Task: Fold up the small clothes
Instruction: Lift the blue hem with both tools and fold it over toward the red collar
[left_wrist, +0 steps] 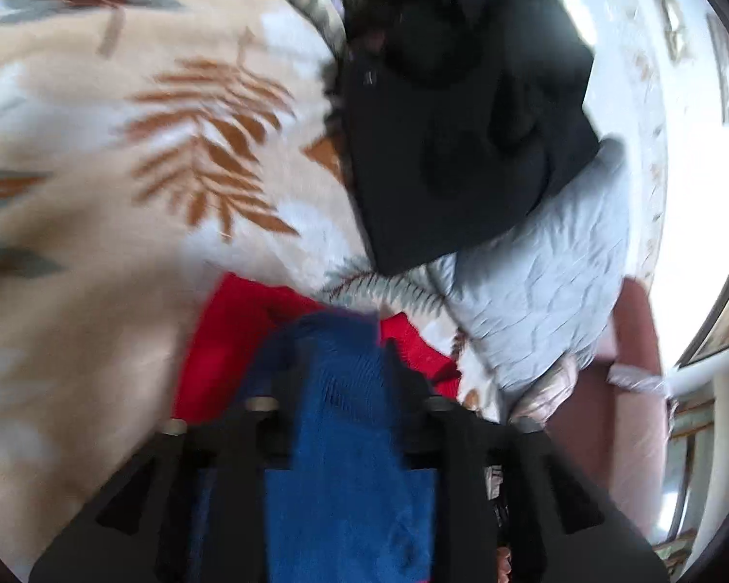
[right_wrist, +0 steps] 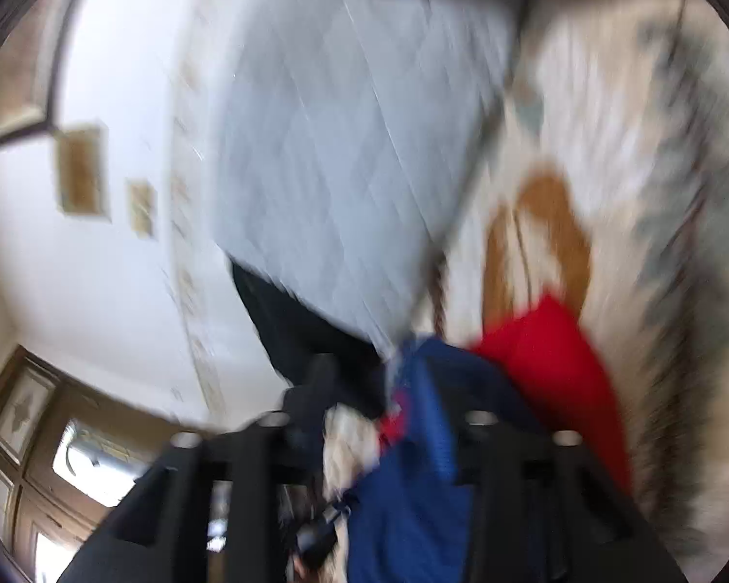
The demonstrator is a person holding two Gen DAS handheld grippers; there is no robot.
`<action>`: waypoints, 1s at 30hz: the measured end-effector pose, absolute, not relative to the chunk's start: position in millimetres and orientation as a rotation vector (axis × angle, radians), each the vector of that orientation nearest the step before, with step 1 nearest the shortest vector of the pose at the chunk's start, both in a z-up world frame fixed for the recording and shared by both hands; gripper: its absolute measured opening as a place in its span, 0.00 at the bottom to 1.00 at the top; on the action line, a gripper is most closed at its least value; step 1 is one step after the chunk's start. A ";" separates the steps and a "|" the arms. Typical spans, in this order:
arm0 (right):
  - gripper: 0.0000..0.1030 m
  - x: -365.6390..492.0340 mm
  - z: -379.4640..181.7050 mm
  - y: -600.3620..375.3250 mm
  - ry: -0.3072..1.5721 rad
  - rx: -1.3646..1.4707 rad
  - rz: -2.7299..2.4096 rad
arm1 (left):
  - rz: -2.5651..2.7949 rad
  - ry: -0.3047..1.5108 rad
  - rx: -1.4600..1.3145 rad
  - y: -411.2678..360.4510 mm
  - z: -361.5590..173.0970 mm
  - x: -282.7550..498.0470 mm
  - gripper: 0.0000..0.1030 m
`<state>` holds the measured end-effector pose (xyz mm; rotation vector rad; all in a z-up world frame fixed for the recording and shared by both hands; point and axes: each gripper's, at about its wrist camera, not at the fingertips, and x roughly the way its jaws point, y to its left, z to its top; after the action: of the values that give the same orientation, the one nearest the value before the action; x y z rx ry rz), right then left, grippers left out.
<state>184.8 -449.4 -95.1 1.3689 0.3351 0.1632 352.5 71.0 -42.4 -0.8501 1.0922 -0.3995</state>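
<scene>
A blue knit garment (left_wrist: 345,437) lies between the fingers of my left gripper (left_wrist: 342,345), whose jaws stand apart and do not pinch it. Under it, a red garment (left_wrist: 228,340) rests on the leaf-patterned blanket (left_wrist: 121,194). In the blurred right wrist view the same blue garment (right_wrist: 413,486) hangs between the spread fingers of my right gripper (right_wrist: 393,384), lying toward the right finger. The red garment (right_wrist: 559,364) shows just beyond it.
A black garment (left_wrist: 461,121) is heaped on the blanket ahead, partly over a pale grey quilted cover (left_wrist: 534,291). A pink padded surface (left_wrist: 641,364) stands at the right. The right wrist view shows the grey cover (right_wrist: 345,170), a white wall with framed pictures (right_wrist: 80,170) and a wooden door (right_wrist: 24,437).
</scene>
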 end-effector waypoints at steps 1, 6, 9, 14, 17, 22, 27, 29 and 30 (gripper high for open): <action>0.50 177.8 -93.5 -452.7 0.320 1.361 0.137 | -0.384 1.084 -0.860 76.3 -38.7 343.7 0.47; 0.50 185.0 -99.7 -436.1 0.525 1.113 0.019 | -0.348 1.138 -0.751 71.5 -57.3 302.6 0.48; 0.50 212.3 -107.6 -413.0 0.684 0.997 0.057 | -0.327 1.130 -0.658 58.2 -53.1 304.0 0.48; 0.08 215.3 -82.9 -394.2 0.660 0.726 0.059 | -0.282 1.116 -0.503 35.5 -42.8 310.3 0.48; 0.07 200.1 -79.4 -415.2 0.596 0.804 -0.021 | -0.181 1.104 -0.387 28.6 -55.9 313.7 0.48; 0.09 198.4 -123.2 -434.0 0.700 0.992 -0.052 | -0.157 1.086 -0.356 30.9 -58.9 307.0 0.50; 0.36 191.9 -107.2 -440.7 0.613 1.028 0.023 | -0.236 1.053 -0.413 29.0 -41.1 289.7 0.50; 0.40 202.4 -109.5 -440.3 0.635 1.023 0.029 | -0.249 1.036 -0.391 19.5 -36.9 287.4 0.50; 0.40 207.3 -113.3 -437.6 0.650 1.015 0.032 | -0.253 1.032 -0.377 14.9 -36.6 288.6 0.50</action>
<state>207.3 -437.6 -113.3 1.0147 0.6503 0.0323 288.6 14.9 -36.6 -0.3770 1.0325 -0.2525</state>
